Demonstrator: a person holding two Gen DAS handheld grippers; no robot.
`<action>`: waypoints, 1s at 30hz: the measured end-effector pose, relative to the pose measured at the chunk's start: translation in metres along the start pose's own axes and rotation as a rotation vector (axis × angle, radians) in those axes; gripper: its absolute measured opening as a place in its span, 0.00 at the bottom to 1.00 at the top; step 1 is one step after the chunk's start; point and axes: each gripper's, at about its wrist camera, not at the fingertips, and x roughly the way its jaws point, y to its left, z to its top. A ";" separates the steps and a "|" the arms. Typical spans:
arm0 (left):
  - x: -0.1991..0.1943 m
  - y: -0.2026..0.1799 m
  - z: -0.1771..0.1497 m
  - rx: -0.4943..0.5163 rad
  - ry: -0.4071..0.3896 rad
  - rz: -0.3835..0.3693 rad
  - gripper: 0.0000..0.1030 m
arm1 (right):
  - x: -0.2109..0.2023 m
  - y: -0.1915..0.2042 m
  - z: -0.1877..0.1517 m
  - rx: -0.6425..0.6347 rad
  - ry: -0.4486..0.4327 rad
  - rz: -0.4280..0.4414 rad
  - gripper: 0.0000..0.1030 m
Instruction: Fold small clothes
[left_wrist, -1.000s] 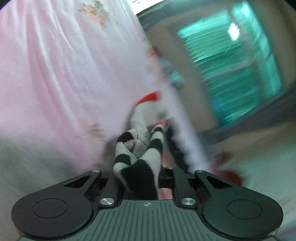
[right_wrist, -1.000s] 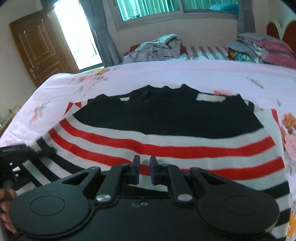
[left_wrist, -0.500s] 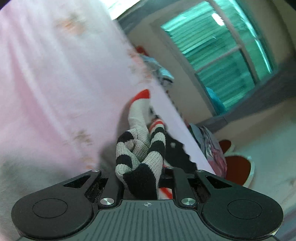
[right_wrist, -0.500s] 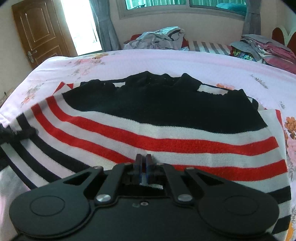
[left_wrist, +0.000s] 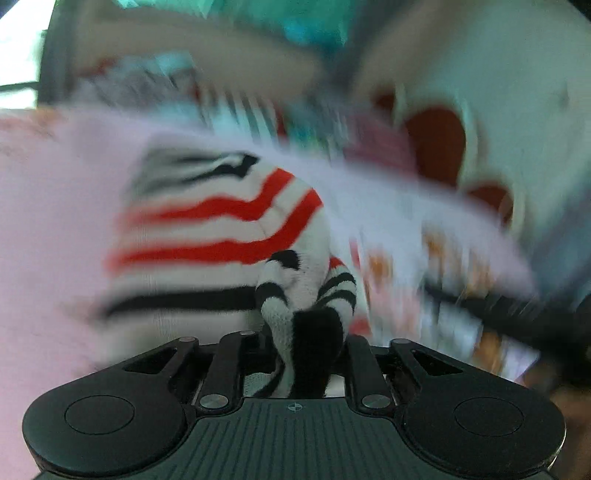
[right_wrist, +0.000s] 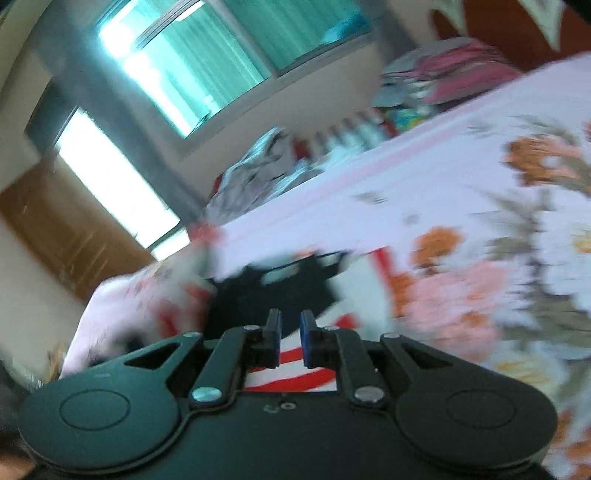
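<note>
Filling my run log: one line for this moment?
left hand-held gripper: sweater cuff between opening jaws | right hand-held gripper: opening, empty | bedsheet

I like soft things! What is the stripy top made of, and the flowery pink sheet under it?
The stripy top looks like thick knitted yarn, probably wool or acrylic: the bunched part by the left tongs looks fuzzy and ribbed. The flowery sheet looks like thin, smooth, matte woven cloth, maybe cotton; blur hides the weave.
</note>
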 end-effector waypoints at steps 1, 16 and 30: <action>0.017 -0.009 -0.003 0.006 0.083 -0.004 0.40 | -0.007 -0.010 0.001 0.027 0.004 0.003 0.22; -0.065 0.119 0.008 -0.210 -0.156 0.056 0.47 | 0.053 -0.006 -0.026 0.075 0.226 0.114 0.48; -0.033 0.099 -0.014 -0.081 -0.157 0.024 0.36 | 0.056 0.064 -0.022 -0.364 0.134 0.002 0.17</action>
